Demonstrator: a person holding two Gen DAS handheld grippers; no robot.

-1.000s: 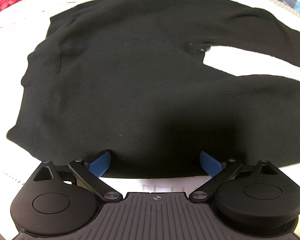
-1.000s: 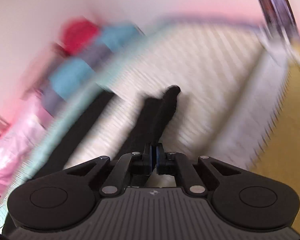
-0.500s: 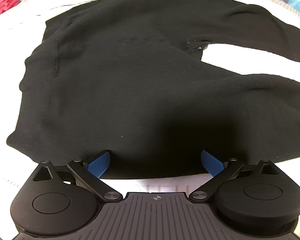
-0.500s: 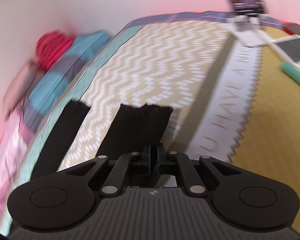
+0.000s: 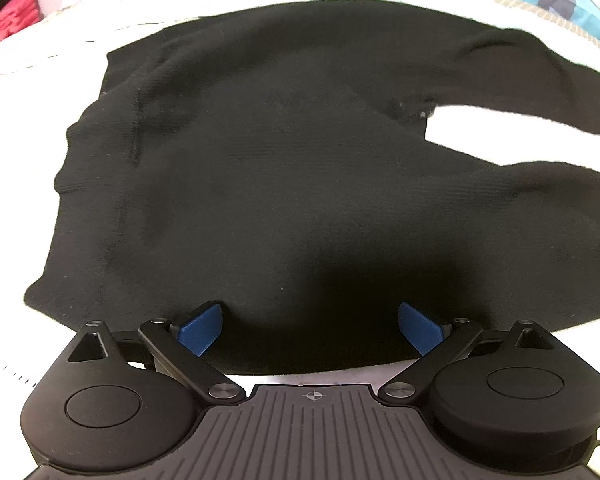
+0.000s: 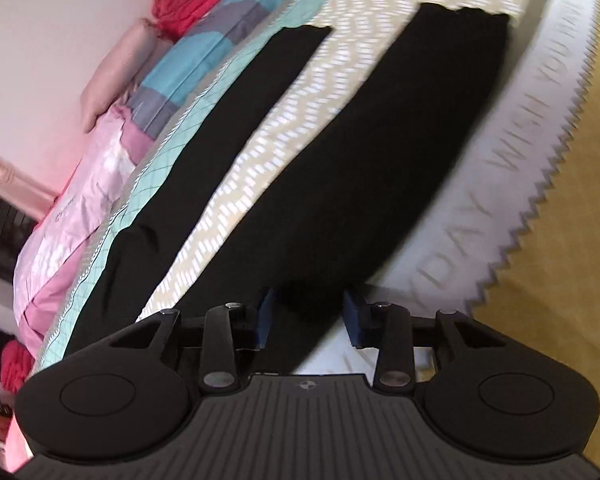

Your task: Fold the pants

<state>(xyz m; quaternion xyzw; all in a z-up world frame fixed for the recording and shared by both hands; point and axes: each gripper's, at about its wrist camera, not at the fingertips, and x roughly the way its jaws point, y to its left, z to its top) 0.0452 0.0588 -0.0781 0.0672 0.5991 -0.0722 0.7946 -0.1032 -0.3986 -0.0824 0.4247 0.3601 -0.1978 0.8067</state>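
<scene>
Pants: the black pants [image 5: 284,168] are lying spread flat on the bed cover [image 6: 340,40], the waist end toward the left and the two legs running off to the right in the left wrist view.
Legs: in the right wrist view both legs are stretching away to the far side, lying apart with a strip of patterned cover showing between them; the far hems are lying flat.
Left gripper: the left gripper [image 5: 310,322] is hovering over the near edge of the pants, pointing steeply down; its jaws are standing wide apart, with the blue pads [image 5: 200,328] on either side of the cloth and not pressing on it.
Right gripper: the right gripper [image 6: 310,316] is sitting over the near part of the right-hand leg; its jaws have just been opening and are standing partly apart, with black cloth lying between them and a gap showing at each pad.
Bedding: folded blue, grey and pink bedding [image 6: 204,52] is piled along the far left edge of the bed, against the wall.
Lettered strip: a white strip with grey lettering [image 6: 512,168] is running along the right of the pants.
</scene>
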